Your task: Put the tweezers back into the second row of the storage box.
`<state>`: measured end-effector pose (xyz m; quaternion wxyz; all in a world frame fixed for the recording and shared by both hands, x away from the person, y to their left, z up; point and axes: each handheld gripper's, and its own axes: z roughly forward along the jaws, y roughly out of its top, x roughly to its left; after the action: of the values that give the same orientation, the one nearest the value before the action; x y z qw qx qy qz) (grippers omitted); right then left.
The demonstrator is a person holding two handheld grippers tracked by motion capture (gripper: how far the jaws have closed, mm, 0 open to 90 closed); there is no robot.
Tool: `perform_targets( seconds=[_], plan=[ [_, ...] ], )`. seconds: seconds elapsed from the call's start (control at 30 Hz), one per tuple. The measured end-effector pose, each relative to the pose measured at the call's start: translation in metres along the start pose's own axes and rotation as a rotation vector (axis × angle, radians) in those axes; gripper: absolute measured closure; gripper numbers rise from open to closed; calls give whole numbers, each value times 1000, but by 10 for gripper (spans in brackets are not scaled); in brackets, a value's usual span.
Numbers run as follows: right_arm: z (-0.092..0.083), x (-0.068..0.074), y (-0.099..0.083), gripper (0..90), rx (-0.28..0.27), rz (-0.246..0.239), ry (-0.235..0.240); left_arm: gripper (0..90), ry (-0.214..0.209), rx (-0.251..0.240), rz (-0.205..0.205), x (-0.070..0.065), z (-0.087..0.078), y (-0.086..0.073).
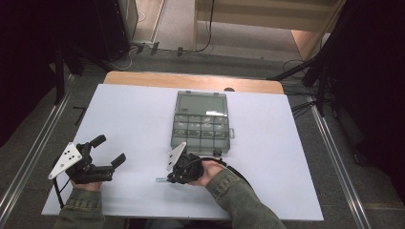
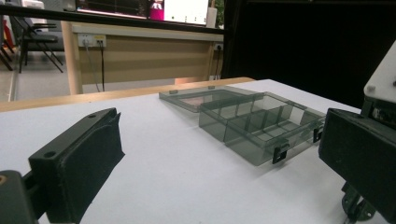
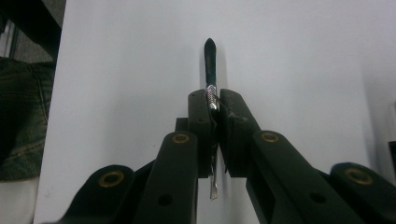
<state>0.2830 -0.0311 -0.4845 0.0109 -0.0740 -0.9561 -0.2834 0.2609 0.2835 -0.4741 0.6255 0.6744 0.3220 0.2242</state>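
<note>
On the white table, the open clear organiser box sits just beyond the right gripper, which lies low and level, jaws pinching a slim screwdriver at its knurled neck. The left gripper rests aside, fingers spread and empty. That narrow pinch could let the tool pivot or slip when lifted.

A white tabletop with a bare wooden far edge stands on grey carpeted floor. Metal rails run along the floor on both sides. Black curtains close in left and right. Beyond, a light wooden desk carries wall sockets, with cables trailing down.
</note>
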Motion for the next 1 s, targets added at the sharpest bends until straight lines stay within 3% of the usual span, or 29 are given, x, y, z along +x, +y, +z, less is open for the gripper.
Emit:
perform_targets(
  seconds=[0.23,0.43,0.8,1.0],
  plan=[
    [-13,-4,-2,861,-62,-10,-34,0,-1,0,0,0,0,0],
    [-24,-8,-2,861,-149,-1,-44,0,-1,0,1,0,0,0],
    [-42,-16,-6,861,-242,21,-73,0,-1,1,1,-1,1,0],
    [-48,-18,-8,861,-264,34,-82,0,-3,3,6,0,1,0]
  ],
)
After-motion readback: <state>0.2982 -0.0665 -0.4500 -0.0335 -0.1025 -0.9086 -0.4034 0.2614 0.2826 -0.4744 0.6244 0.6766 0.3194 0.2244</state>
